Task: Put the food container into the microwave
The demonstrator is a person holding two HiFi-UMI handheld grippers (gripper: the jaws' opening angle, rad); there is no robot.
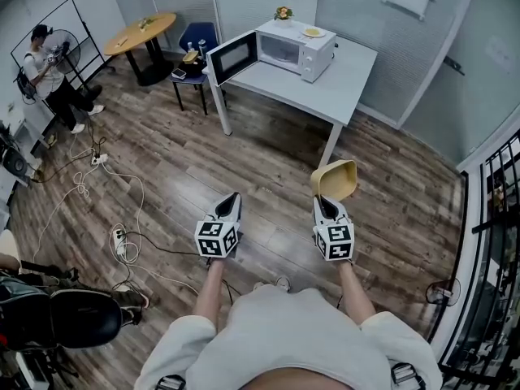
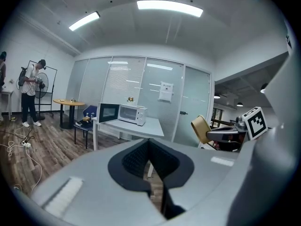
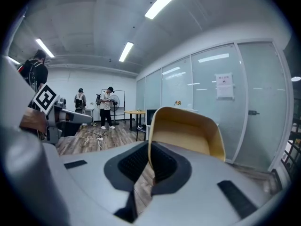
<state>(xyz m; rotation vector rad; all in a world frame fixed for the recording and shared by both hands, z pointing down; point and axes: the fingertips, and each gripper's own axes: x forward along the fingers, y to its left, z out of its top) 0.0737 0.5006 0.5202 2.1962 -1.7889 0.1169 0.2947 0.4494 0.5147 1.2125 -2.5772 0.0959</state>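
A tan food container [image 1: 335, 179] tilts up from my right gripper [image 1: 325, 204], which is shut on its rim; in the right gripper view the container [image 3: 188, 131] fills the middle, pinched at its left wall. My left gripper [image 1: 229, 205] is shut on nothing, its pads [image 2: 141, 157] pressed together. The white microwave [image 1: 286, 49] stands far ahead on a grey table [image 1: 341, 84] with its door [image 1: 233, 57] swung open to the left. In the left gripper view the microwave [image 2: 130, 113] appears in the distance, and the right gripper with the container [image 2: 201, 128] shows at right.
A small plate [image 1: 313, 32] lies on top of the microwave. A blue chair [image 1: 195, 43] and a round wooden table [image 1: 140, 32] stand at the back left. Cables and a power strip [image 1: 120, 238] trail over the wooden floor at left. A person [image 1: 49, 71] stands at far left.
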